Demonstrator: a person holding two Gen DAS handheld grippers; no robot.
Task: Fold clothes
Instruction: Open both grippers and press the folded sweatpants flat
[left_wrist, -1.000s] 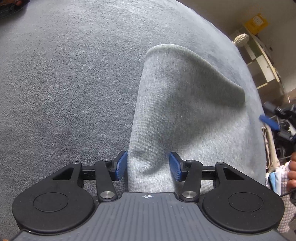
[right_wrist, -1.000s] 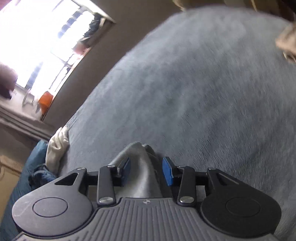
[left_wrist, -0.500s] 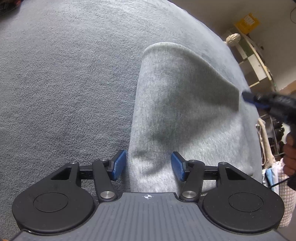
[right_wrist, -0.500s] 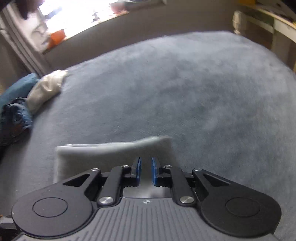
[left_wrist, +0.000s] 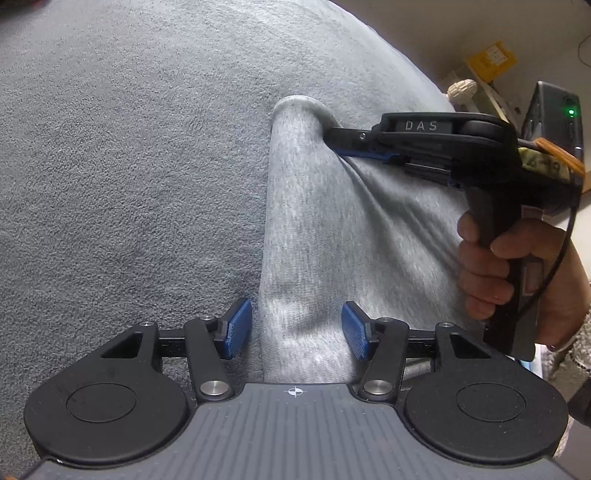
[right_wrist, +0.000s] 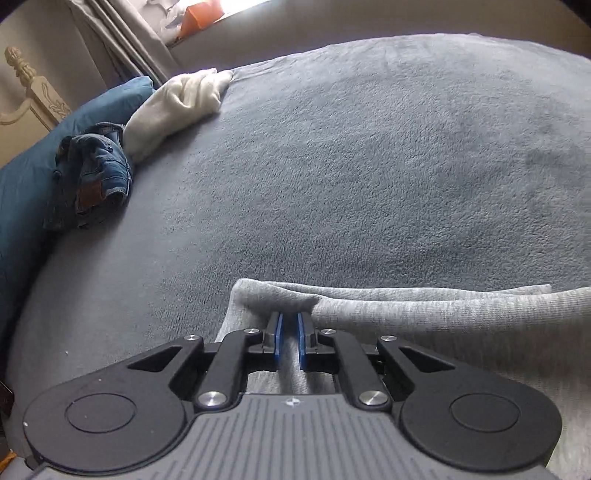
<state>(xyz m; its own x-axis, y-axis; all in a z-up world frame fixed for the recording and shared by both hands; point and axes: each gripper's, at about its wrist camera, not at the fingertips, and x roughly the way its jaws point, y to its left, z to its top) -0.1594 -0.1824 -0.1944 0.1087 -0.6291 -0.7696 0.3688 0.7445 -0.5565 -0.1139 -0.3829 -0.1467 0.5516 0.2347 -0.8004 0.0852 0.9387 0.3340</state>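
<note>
Grey garment (left_wrist: 332, 229) lying on the bed (left_wrist: 129, 147): soft, light, limp. Right hand-held gripper (right_wrist: 289, 341) pinches its far corner, apparently several layers; left hand-held gripper (left_wrist: 296, 328) stands open astride the near edge, the natural second hold.

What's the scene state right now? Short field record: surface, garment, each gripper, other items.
surface: grey fleece blanket
garment: light grey garment, folded, lying on the blanket
left gripper: open, pads either side of the garment's near end, not pressing
right gripper: jaws have just been closing; shut on the garment's far corner
other items: crumpled jeans, white cloth, blue pillow at the bed's far side
</note>
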